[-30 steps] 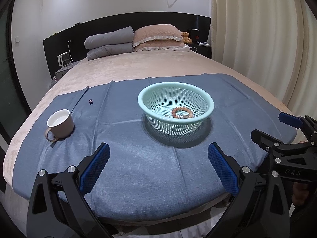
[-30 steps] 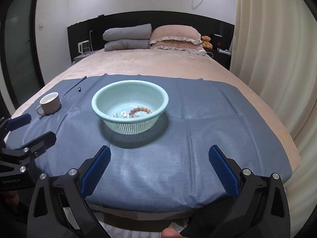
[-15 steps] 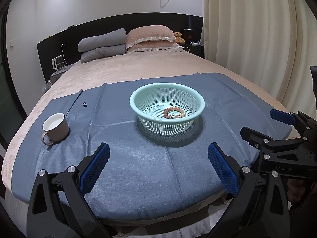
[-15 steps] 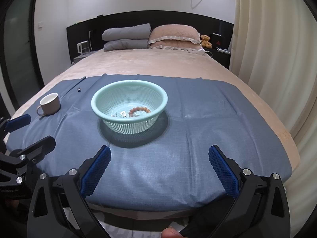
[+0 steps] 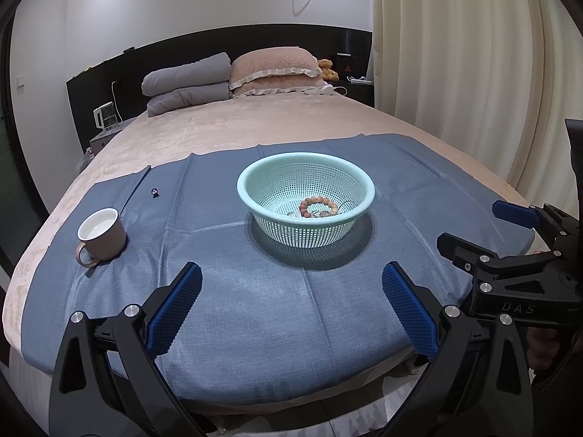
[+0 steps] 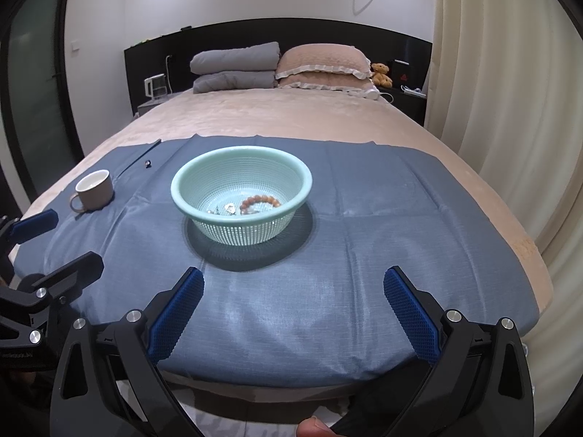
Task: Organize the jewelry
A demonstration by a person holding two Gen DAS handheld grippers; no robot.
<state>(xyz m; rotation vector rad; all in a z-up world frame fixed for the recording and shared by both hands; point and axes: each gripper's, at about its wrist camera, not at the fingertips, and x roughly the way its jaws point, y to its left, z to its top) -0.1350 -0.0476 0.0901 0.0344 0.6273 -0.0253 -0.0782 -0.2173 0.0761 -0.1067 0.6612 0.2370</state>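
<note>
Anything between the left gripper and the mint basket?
Nothing: in the left wrist view only bare blue cloth lies between the open left gripper and the basket. The mug sits off to the left.

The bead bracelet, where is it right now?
The bead bracelet lies at the bottom of the green basket, in the middle of the blue cloth on the bed, with the cup off to the left.

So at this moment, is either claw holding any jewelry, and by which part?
Nothing is held. The left claw and right claw are both open and empty above the blue cloth; the bead bracelet lies in the mint basket.
</note>
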